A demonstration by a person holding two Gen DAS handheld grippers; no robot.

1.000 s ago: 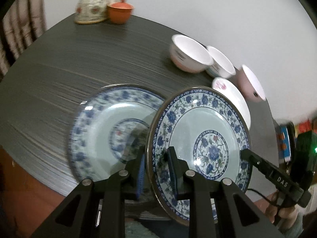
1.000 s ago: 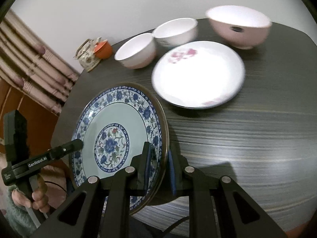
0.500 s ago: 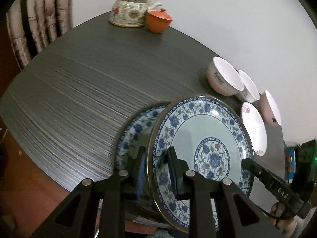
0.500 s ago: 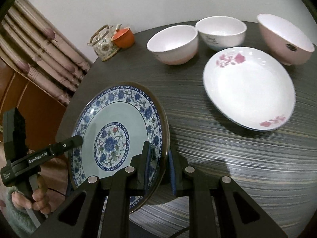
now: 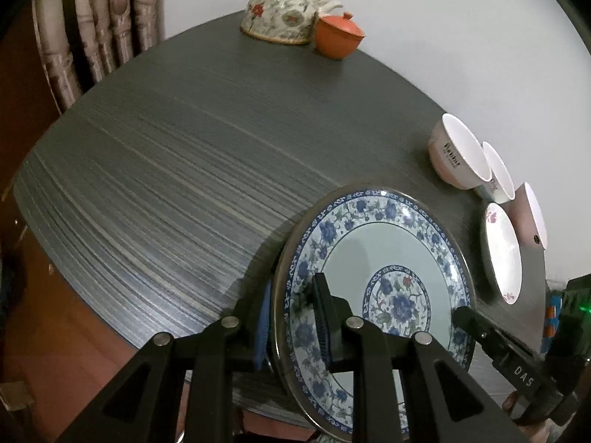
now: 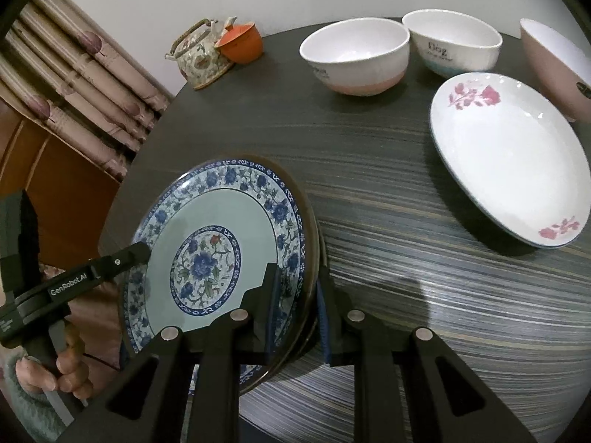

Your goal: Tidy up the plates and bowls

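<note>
One blue floral plate (image 5: pixel 373 254) is carried tilted over the dark table (image 5: pixel 184 166), gripped at opposite rims. My left gripper (image 5: pixel 291 310) is shut on its left rim. My right gripper (image 6: pixel 299 288) is shut on its right rim (image 6: pixel 295 221). Each gripper shows in the other's view: the right one (image 5: pixel 476 328), the left one (image 6: pixel 136 254). A second blue plate lies right beneath; only slivers of it (image 6: pixel 192 391) show. A white plate with pink flowers (image 6: pixel 509 155) and three bowls (image 6: pixel 354 55) (image 6: pixel 450 44) (image 6: pixel 554 66) stand at the far right.
A floral teapot (image 5: pixel 280 14) and an orange lidded cup (image 5: pixel 338 35) stand at the table's far edge by the wall. Curtains (image 6: pixel 74 85) and wooden panelling lie left of the table. A person's hand (image 6: pixel 70 369) holds the left gripper's handle.
Both grippers have carried the held plate sideways and slightly down, until it covers the second blue plate that lay in plain view a second ago. The grips have not changed.
</note>
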